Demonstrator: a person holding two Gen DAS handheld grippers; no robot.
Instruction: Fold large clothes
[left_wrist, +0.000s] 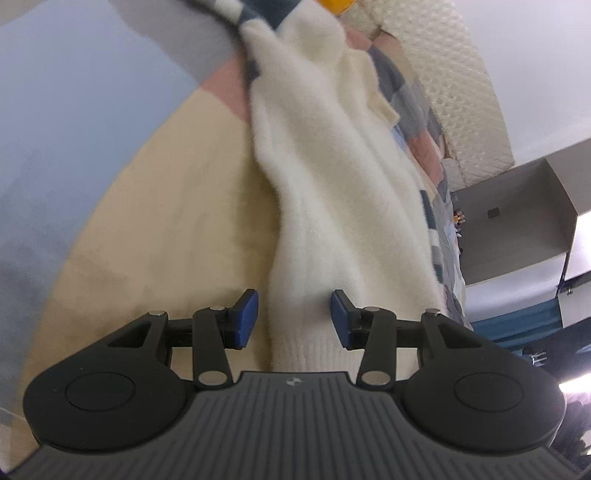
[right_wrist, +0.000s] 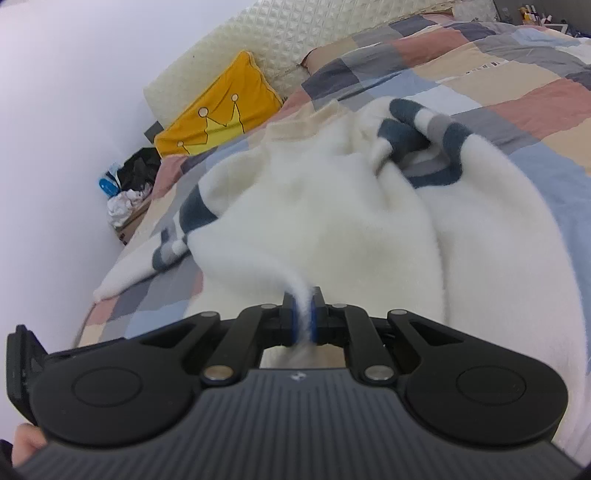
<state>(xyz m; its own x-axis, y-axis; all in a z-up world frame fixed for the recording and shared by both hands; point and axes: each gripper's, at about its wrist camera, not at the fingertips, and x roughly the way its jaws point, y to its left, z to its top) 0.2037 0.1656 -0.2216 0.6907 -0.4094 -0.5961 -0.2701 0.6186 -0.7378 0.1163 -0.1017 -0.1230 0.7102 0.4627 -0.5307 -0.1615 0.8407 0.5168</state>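
A fluffy white sweater (right_wrist: 332, 221) with dark blue and grey stripes lies bunched on the patchwork quilt (right_wrist: 517, 85). My right gripper (right_wrist: 303, 317) is shut on a thin pinched fold of the sweater's near edge, and white fuzz shows between its blue pads. In the left wrist view a long white part of the sweater (left_wrist: 332, 184), ribbed at its near end, runs away from me. My left gripper (left_wrist: 294, 319) stands open around that ribbed end. The left pad is clear of the cloth and the right pad is at its edge.
A yellow cushion (right_wrist: 218, 107) with a crown print leans against the cream quilted headboard (right_wrist: 295, 33). Bags and clutter (right_wrist: 129, 184) sit on the floor by the white wall. A grey open box (left_wrist: 517, 221) stands beyond the bed. A person's hand (right_wrist: 26, 443) holds the right gripper.
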